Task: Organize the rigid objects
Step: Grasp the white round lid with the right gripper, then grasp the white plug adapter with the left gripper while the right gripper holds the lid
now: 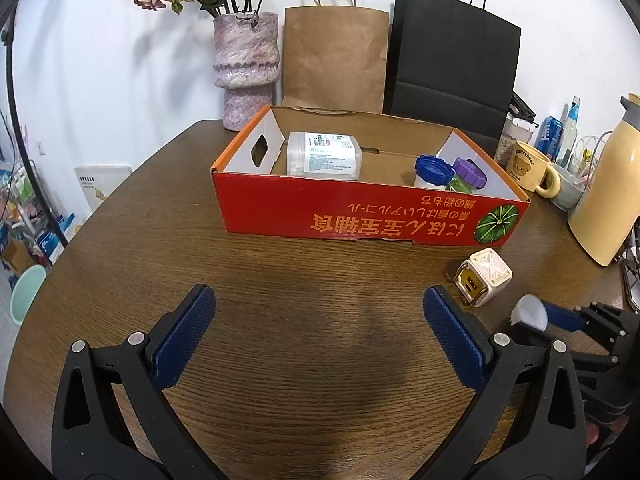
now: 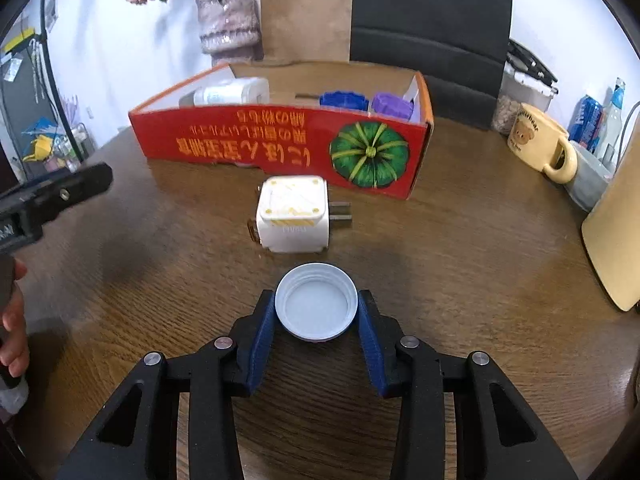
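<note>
Across the upper middle of the right wrist view, the red cardboard box printed with a green pumpkin stands on the brown wood-grain table, already holding containers. Lower centre, the right gripper pinches a white round plastic cap, hollow side up, by its smooth rim; it could squirt free or tilt. Nearby, the left gripper stands spread, empty. Between cap and box, the white cube plug adapter might get knocked.
</note>
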`<state>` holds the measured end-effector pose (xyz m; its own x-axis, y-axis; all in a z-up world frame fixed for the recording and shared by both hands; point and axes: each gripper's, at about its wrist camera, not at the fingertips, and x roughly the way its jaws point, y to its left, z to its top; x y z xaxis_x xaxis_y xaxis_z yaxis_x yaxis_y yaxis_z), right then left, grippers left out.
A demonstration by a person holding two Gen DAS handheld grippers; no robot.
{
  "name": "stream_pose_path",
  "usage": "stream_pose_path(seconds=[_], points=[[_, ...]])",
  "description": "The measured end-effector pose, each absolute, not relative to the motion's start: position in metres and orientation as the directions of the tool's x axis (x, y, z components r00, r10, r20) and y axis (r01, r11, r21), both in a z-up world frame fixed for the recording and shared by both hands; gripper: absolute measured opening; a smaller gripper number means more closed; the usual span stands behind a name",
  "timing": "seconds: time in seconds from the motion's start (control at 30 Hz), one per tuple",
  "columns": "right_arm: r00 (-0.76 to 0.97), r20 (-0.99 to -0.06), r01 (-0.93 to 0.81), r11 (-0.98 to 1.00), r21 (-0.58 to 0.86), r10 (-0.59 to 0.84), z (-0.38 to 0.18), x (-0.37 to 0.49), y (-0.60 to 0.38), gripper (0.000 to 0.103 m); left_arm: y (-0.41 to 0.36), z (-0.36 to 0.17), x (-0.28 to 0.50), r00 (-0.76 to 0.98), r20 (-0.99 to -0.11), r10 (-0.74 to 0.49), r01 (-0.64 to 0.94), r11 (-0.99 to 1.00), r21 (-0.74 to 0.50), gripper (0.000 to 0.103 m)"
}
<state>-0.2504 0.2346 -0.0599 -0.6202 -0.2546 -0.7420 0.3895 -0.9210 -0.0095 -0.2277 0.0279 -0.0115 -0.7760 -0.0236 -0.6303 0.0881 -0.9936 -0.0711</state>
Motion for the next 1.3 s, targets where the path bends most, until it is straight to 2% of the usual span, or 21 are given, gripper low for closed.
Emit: stream_pose_path(seconds=[0.5,1.3], points=[[-0.706,-0.661,0.345,-0.939,-0.009,-0.253,-0.035,-0.255,0.272,0.044,0.055,-0.019,-0.235,-0.756,-0.654,-0.030,0.082,-0.995,-0.049,0.103],[-0.753,-0.627,0.245,-0.969,0.019,-0.202,-0.029,-0.275,0.347,0.044,0.172,-0.036,-0.284,-0.694,-0.719,-0.007,0.031,-0.999,-0.019,0.103]])
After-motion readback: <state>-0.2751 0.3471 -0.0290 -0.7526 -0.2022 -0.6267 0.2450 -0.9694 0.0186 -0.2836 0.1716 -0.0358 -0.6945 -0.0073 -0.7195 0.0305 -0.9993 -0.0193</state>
